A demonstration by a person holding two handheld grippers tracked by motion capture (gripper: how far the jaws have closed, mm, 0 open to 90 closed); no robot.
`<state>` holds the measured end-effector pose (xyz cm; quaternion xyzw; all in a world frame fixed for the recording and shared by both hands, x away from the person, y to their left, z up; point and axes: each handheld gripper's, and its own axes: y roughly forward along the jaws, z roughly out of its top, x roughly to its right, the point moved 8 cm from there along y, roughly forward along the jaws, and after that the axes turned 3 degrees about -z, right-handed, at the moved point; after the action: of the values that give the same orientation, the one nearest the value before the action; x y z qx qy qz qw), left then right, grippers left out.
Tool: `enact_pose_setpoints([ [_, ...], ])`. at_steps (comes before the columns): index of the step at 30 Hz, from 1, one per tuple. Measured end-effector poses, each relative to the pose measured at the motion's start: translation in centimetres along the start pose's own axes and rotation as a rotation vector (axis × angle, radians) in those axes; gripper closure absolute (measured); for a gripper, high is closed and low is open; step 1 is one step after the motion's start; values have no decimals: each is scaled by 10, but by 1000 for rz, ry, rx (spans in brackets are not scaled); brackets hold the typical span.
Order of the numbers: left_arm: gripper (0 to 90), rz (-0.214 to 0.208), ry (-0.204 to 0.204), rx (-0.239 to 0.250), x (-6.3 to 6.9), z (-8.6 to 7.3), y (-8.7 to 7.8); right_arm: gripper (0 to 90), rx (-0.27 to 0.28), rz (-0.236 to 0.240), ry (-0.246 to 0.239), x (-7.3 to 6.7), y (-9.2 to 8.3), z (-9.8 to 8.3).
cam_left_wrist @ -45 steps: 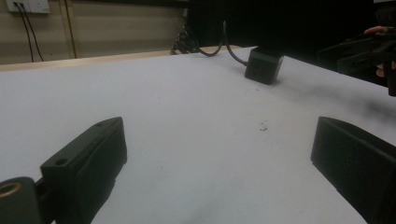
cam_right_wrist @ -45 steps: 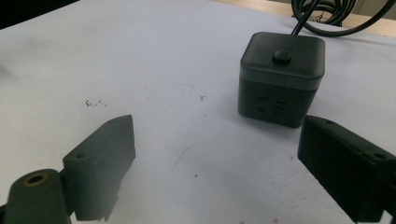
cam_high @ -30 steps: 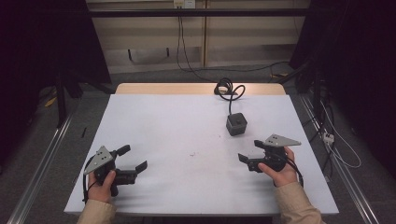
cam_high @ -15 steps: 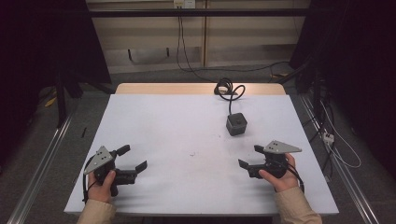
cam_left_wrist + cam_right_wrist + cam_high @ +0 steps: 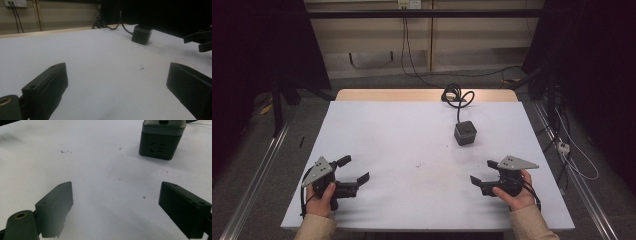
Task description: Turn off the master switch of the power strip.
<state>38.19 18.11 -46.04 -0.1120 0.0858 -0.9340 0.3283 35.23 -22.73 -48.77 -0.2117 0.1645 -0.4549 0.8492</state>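
A small dark cube [image 5: 465, 133] stands on the white table [image 5: 402, 135] right of centre, its black cable [image 5: 456, 95] coiling toward the far edge. My left gripper [image 5: 354, 169] rests at the near left, open and empty. My right gripper [image 5: 482, 171] sits at the near right, also open and empty, a short way in front of the cube. In the left gripper view the cube [image 5: 141, 34] lies far ahead of the wide-apart jaws of my left gripper [image 5: 117, 72]. In the right gripper view the cube [image 5: 161, 141] stands ahead and right of my right gripper [image 5: 116, 190].
The right gripper's jaw tips [image 5: 200, 41] show at the right edge of the left gripper view. Small dark specks [image 5: 419, 164] mark the table's middle. Metal rails [image 5: 572, 175] run along both sides of the table, with loose cables [image 5: 579, 160] on the floor at right.
My right gripper has drawn back a little toward the near edge of the table. The left gripper and the cube have stayed put.
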Motion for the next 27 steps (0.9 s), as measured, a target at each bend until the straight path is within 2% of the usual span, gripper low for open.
enact_pose_setpoints([
  [17,35,-4,6,-4,0,0,1,118,-6,-6,-7,3,-12,-12],
  [27,34,-2,2,-10,0,-1,2,118,-4,-26,1,8,-17,-17],
])
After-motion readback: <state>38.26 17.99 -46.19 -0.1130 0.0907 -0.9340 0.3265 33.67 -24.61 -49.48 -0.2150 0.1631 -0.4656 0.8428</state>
